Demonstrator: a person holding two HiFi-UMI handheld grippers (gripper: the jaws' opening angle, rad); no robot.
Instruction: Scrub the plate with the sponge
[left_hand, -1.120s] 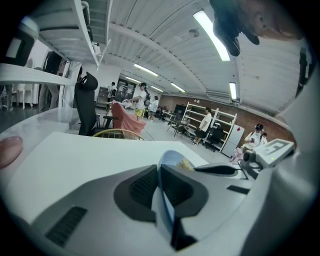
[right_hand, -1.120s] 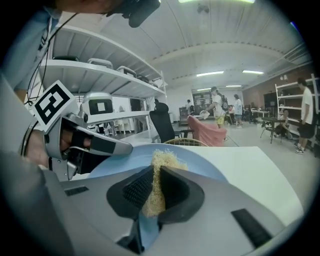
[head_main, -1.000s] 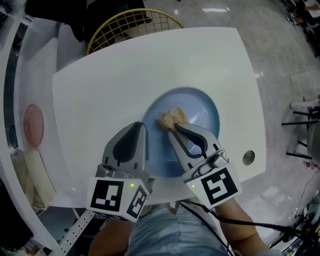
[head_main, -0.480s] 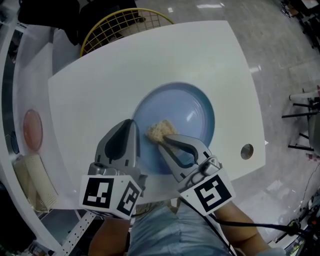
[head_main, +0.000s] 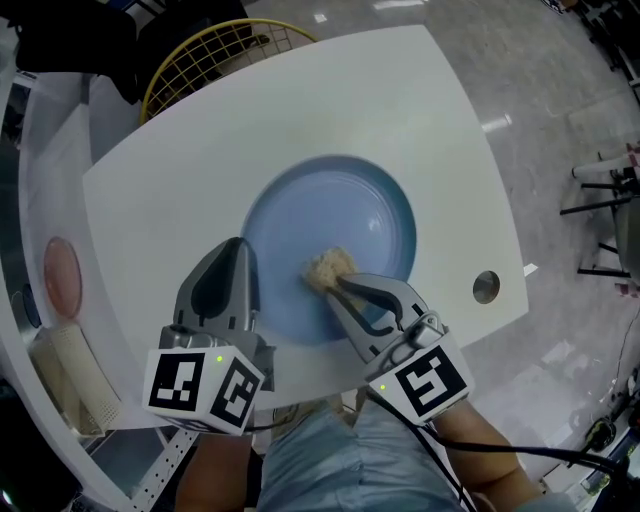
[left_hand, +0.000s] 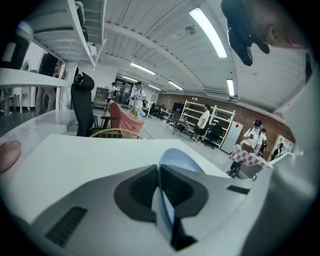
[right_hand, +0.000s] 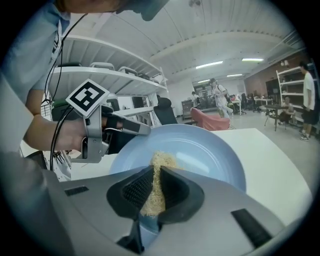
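Plate (head_main: 345, 215) is pale blue, round and glossy w/ a light streak on its right half. It lies flat on the white tabletop (head_main: 190, 170), toward the near edge. Sponge (head_main: 328, 270) is a tan, coarse, fibrous lump on the plate's near half, just short of ctr, its far end touching the plate face. The right claw (head_main: 338, 285) is clamped on the sponge: in the right gripper view the fibres fill the gap between both dark pads and stick out past the tips. The left claw (head_main: 238, 262) is closed on the plate's left-near rim, and the left gripper view shows the thin blue edge pinched between its pads. The bodies of both claws cover the near rim of the plate in the head view, so that part can't be seen. A hand (right_hand: 47, 132) holding the left one shows in the right gripper view. Other stuff: a yellow wire basket (head_main: 205, 60) beyond the tabletop's far-left corner, a round metal fitting (head_main: 485, 287) set in the tabletop near its right edge, well apart from the plate, and a pink disc (head_main: 60, 275) on a white ledge at left w/ a ribbed beige item (head_main: 65, 375) just nearer. In the bkgd of the gripper views are people, shelving and ceiling strip lights.
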